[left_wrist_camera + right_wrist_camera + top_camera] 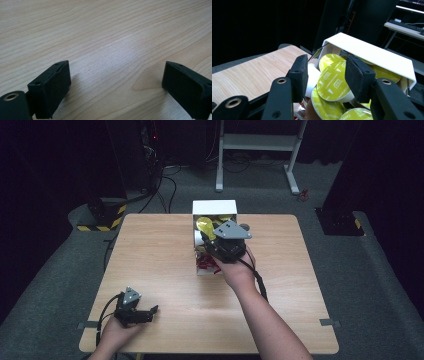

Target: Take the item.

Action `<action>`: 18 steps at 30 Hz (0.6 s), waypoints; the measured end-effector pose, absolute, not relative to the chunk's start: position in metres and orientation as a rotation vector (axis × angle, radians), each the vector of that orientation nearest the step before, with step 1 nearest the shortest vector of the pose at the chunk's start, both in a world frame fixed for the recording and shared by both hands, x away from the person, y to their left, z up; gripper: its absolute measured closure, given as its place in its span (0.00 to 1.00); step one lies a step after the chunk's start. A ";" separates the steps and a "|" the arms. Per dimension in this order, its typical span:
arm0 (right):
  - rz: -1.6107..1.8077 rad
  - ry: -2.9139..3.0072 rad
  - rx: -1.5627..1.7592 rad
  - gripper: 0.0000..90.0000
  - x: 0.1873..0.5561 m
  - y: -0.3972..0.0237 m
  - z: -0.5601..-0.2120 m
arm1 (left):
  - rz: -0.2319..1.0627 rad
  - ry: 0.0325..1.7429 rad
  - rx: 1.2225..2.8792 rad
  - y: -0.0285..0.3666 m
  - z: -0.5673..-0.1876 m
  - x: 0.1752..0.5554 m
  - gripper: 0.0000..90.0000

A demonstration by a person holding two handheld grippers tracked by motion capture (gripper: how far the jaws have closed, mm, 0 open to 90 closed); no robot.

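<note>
Wooden table (165,265) takes up the middle of the high view, with a white box (214,208) standing at its far edge, centre of the frame, open and packed with yellow-lidded coffee capsules (204,225). The right gripper (214,244) sits over the box's lower part, held from below by the right hand (237,267), its grey plate on top.

In the right gripper view, the right gripper (325,72) has its jaws on either side of one capsule (334,81) marked "CAPPUCCINO", lid facing the camera. The right jaw lies against the capsule's edge; the left jaw stands close, though whether it touches is hard to tell, so the grip looks partly closed around it rather than clearly pinching. More capsules crowd below and behind, under the white box (372,53) flap at upper right.

At lower left of the high view, the left gripper (150,312) rests on the table in the left hand (116,335). In the left gripper view, the left gripper (115,82) has jaws spread wide over bare wood.
</note>
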State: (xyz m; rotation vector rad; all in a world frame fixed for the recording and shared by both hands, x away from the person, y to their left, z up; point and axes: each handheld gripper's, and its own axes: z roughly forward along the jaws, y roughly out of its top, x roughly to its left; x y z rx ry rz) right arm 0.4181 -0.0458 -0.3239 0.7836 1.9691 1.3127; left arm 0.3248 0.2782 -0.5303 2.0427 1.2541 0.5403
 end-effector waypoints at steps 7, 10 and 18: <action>1.278 1.972 0.825 0.59 0.427 -0.046 -0.330 | 0.544 1.248 2.046 0.279 -0.530 0.325 0.10; 1.274 1.971 0.838 0.57 0.431 -0.048 -0.331 | 0.551 1.245 2.047 0.279 -0.530 0.325 0.10; 1.274 1.964 0.855 0.49 0.432 -0.054 -0.334 | 0.549 1.245 2.049 0.279 -0.530 0.325 0.11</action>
